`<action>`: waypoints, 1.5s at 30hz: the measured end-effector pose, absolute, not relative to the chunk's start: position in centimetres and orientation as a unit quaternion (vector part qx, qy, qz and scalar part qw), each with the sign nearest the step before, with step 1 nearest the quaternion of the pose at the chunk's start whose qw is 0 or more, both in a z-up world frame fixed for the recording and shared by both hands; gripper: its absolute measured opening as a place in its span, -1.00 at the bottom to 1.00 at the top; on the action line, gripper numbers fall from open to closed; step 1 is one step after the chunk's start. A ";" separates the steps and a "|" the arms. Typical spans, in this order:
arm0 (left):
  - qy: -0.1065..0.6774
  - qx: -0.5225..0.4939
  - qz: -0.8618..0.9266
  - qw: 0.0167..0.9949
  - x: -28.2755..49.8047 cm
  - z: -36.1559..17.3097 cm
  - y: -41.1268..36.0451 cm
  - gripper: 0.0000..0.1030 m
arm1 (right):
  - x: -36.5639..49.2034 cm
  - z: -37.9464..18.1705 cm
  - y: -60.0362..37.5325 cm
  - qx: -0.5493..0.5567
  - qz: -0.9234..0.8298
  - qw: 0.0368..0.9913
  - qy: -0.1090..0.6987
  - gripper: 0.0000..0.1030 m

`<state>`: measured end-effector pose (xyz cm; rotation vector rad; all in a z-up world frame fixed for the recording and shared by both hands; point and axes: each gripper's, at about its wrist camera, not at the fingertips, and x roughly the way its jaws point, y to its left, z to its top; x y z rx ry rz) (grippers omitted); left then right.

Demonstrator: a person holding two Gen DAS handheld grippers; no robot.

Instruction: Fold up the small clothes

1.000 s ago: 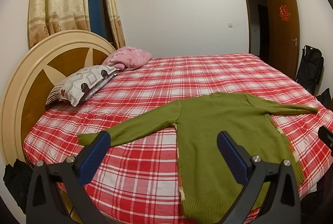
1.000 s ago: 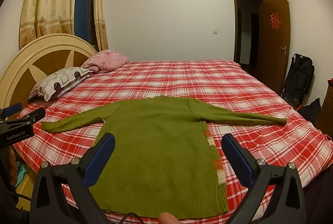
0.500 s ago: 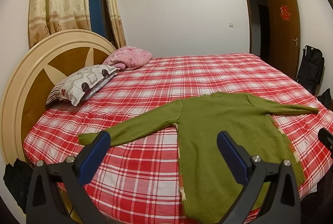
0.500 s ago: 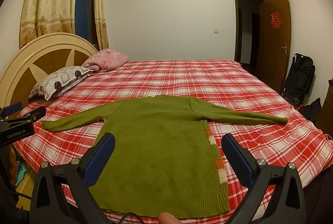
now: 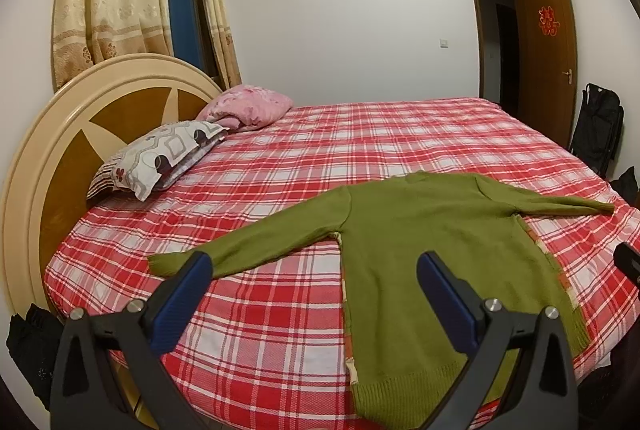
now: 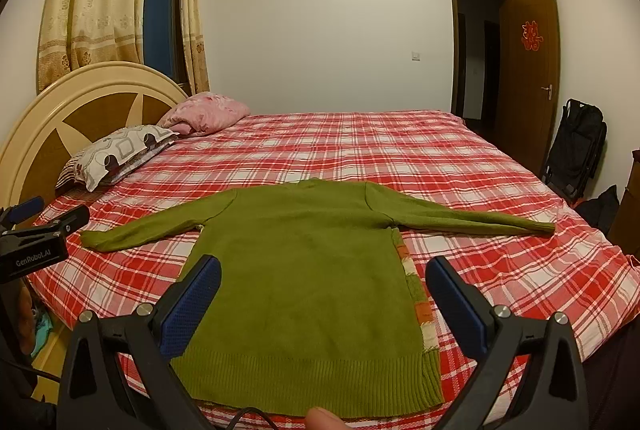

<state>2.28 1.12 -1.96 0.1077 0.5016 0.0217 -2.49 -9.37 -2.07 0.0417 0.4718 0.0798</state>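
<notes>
A small olive-green knit sweater (image 6: 304, 270) lies flat on the red plaid bed (image 6: 400, 150), both sleeves spread out, hem toward me. It also shows in the left wrist view (image 5: 432, 254). My right gripper (image 6: 322, 290) is open and empty, hovering over the sweater's lower body near the hem. My left gripper (image 5: 312, 290) is open and empty, above the bed between the left sleeve (image 5: 256, 250) and the sweater's left side. The left gripper's body also shows at the left edge of the right wrist view (image 6: 36, 246).
Two pillows, patterned (image 5: 160, 158) and pink (image 5: 248, 108), lie by the round headboard (image 5: 48, 158) at the left. A black bag (image 6: 576, 146) and an open door (image 6: 528, 70) are at the right. The bed's near edge is just below the hem.
Both grippers have held almost still; the views have only drifted slightly. The sweater has not moved.
</notes>
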 end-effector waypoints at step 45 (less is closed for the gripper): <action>0.350 0.134 -0.024 0.927 21.1 -11.6 -9.5 1.00 | 17.2 -13.2 -20.4 0.065 -0.037 0.933 0.351 0.98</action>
